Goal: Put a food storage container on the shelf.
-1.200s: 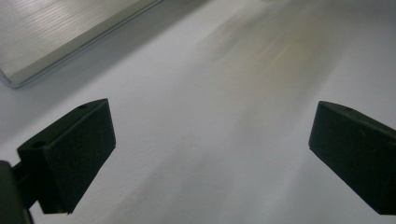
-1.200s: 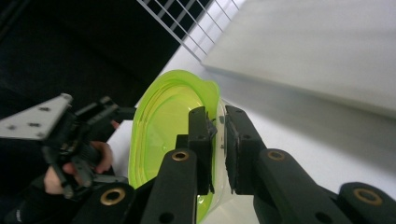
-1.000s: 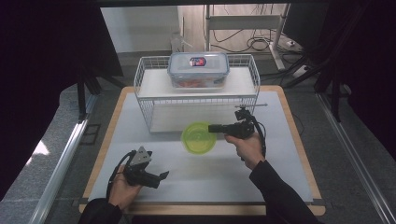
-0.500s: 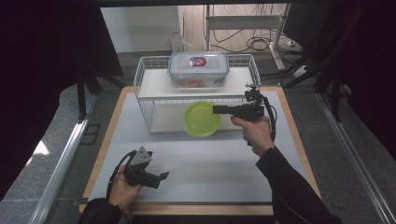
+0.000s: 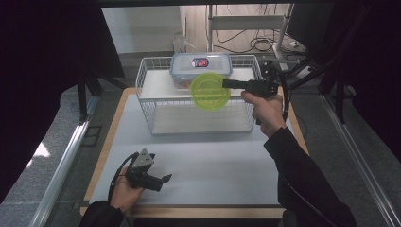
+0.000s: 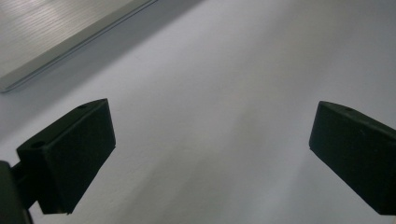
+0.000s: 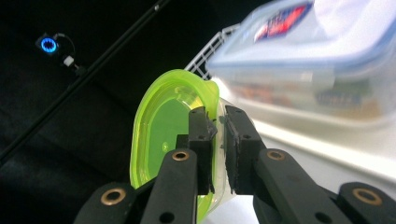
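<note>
- Over the far side of the table [image 5: 198, 156], the right gripper [image 5: 227, 83] holds a green lidded container [image 5: 210, 91] by its rim, tipped on edge, its face toward the camera.
- Right gripper view: both jaws pinched tight on the rim of the green lidded container [image 7: 163, 140], lid side to one pad, clear body to the other. Grip looks firm; no slack visible.
- Container hangs in the air in front of the wire rack [image 5: 156, 90], about level with its upper shelf, just beside the clear storage box [image 5: 201, 67] that sits on that shelf.
- Left gripper [image 5: 161, 181] rests low at the near edge of the table; in its own view the jaws stand wide apart with nothing between them, bare tabletop below.
- Judgement: pickup done, lift mostly done. Left to do: carry the container over the rack's rail, level it, set it on the shelf beside the box, let go.
- Free shelf space beside the box looks tight; which shelf is the target, cannot tell.
</note>
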The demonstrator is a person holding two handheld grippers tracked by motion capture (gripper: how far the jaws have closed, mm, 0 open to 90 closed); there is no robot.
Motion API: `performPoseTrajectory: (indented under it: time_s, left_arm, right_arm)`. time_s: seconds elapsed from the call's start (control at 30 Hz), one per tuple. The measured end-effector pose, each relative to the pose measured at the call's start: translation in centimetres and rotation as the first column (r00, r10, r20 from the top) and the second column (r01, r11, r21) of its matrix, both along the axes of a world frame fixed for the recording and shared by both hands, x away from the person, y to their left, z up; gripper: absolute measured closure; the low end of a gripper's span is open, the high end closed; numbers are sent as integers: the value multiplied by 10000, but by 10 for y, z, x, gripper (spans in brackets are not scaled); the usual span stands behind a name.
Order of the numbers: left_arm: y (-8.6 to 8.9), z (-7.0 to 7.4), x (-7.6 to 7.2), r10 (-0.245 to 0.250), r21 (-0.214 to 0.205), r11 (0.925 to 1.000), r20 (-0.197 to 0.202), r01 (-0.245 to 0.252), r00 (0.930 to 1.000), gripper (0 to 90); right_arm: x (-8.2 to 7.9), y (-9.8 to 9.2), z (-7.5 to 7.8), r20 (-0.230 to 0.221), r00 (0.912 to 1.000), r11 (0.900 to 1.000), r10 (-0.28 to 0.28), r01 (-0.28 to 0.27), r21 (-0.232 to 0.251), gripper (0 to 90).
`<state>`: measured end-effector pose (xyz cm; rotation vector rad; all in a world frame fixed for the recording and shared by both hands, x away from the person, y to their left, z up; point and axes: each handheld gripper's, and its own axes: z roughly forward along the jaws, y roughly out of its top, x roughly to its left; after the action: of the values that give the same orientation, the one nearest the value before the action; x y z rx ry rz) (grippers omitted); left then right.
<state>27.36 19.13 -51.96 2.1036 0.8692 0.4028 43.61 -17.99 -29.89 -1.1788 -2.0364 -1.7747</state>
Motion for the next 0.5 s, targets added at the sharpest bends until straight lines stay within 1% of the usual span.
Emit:
performPoseTrajectory:
  time_s: [0.17,0.3,0.33,0.43,0.5]
  left_arm:
    - [0,0,0,-30,-5,10000,-26,30,10000,5]
    - [-1,0,-1,-58,-11,10000,18,58,10000,5]
    - [-1,1,-1,-67,-15,10000,28,67,10000,6]
    - [-1,1,-1,-97,-24,10000,62,97,9999,5]
    - [-1,1,-1,-100,-41,9999,73,100,9999,5]
  right_arm:
    - [10,1,20,240,9992,9994,-329,327,65,824]
    - [21,3,36,332,9971,9976,-681,677,134,824]
    - [27,4,42,366,9957,9963,-848,844,144,824]
    - [34,5,49,381,9936,9941,-1066,1058,226,824]
    - [41,6,53,389,9914,9920,-1252,1245,195,824]
